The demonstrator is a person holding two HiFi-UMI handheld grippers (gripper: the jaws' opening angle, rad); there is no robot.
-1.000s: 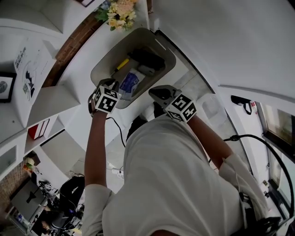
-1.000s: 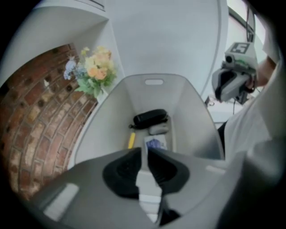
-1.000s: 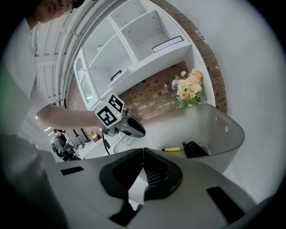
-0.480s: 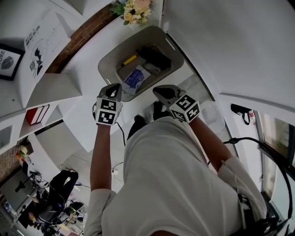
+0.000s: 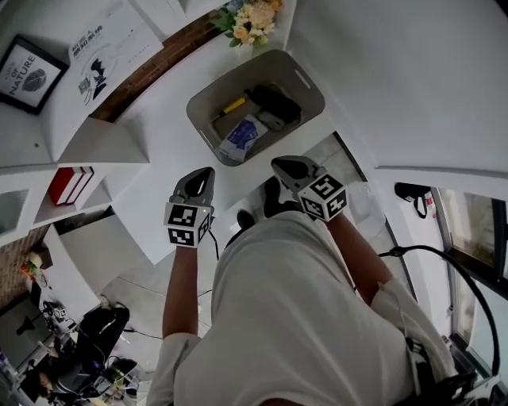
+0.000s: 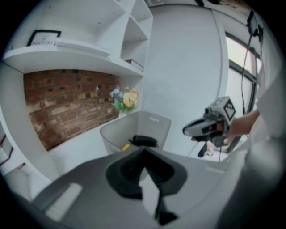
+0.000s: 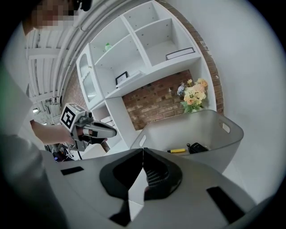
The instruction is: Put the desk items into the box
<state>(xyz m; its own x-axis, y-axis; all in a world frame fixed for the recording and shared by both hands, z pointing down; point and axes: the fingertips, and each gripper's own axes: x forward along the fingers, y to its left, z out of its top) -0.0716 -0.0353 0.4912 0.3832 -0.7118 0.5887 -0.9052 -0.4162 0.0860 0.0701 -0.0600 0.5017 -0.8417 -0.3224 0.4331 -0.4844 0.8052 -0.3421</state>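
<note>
A grey box (image 5: 305,79) stands on the white desk (image 5: 163,151), with a yellow pen (image 5: 232,105), a black case (image 5: 274,103) and a white-and-blue packet (image 5: 242,136) inside. My left gripper (image 5: 205,171) hovers short of the box's near rim, shut and empty. My right gripper (image 5: 282,163) is beside it, also shut with nothing in it. In the left gripper view the box (image 6: 154,123) lies ahead with the black case (image 6: 143,141) showing, and the right gripper (image 6: 185,131) is at the right. The right gripper view shows the pen (image 7: 177,150) in the box (image 7: 210,132).
A vase of flowers (image 5: 252,17) stands behind the box against the brick wall. White shelves at the left hold a framed picture (image 5: 28,71) and red books (image 5: 67,184). A black cable (image 5: 432,242) runs at the right.
My left gripper has drawn back from the box's rim toward the person and risen. The right gripper has pulled back a little too. The packet lies in the box.
</note>
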